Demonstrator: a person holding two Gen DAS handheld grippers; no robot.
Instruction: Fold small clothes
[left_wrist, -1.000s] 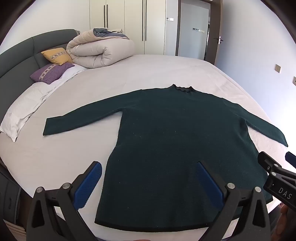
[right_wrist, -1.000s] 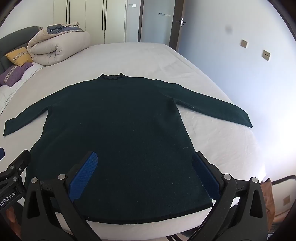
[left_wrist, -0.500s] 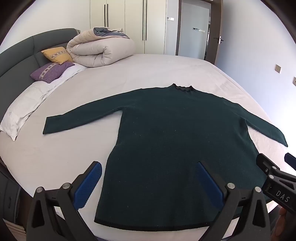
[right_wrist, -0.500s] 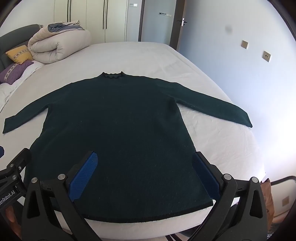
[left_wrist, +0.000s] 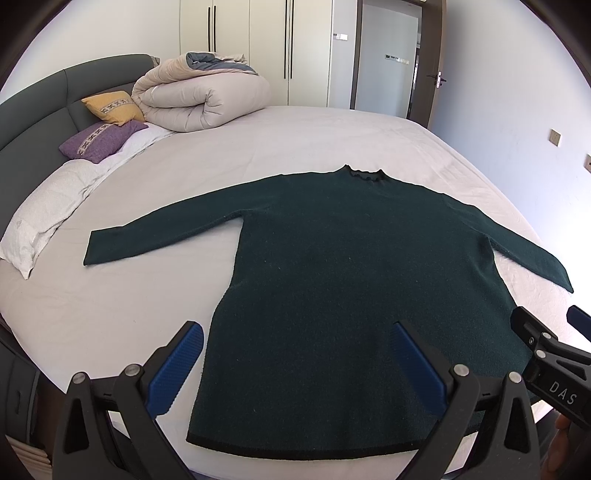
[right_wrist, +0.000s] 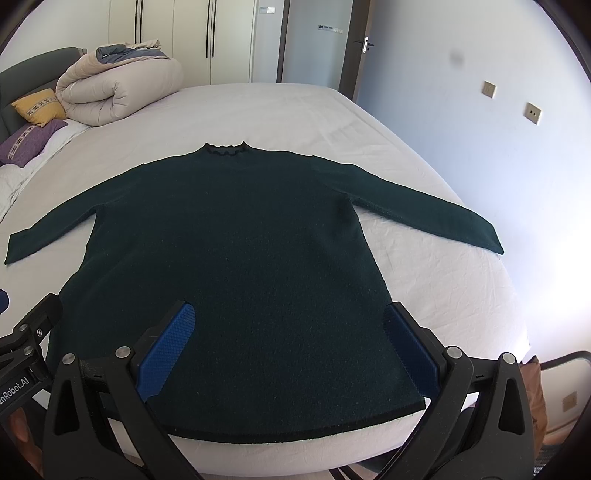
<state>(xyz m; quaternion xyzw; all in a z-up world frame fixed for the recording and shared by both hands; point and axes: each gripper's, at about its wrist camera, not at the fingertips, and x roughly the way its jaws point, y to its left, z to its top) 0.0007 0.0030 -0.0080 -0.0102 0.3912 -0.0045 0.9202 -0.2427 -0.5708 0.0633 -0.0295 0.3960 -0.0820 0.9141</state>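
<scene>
A dark green long-sleeved sweater (left_wrist: 351, 266) (right_wrist: 236, 240) lies flat on the white bed, collar away from me, both sleeves spread out to the sides, hem along the near bed edge. My left gripper (left_wrist: 297, 334) hovers open above the hem's left half, its blue pads wide apart and empty. My right gripper (right_wrist: 288, 317) hangs open over the hem's right half, holding nothing. Each gripper shows at the edge of the other's view: the right gripper (left_wrist: 550, 354) and the left gripper (right_wrist: 29, 343).
A rolled beige duvet (left_wrist: 199, 98) sits at the head of the bed (left_wrist: 332, 136) beside a yellow cushion (left_wrist: 112, 107) and a purple cushion (left_wrist: 101, 140). White pillows (left_wrist: 40, 218) line the left side. Wardrobes and a door stand behind; a wall is on the right.
Both grippers have drifted very slightly; the sweater lies unmoved and both stay open.
</scene>
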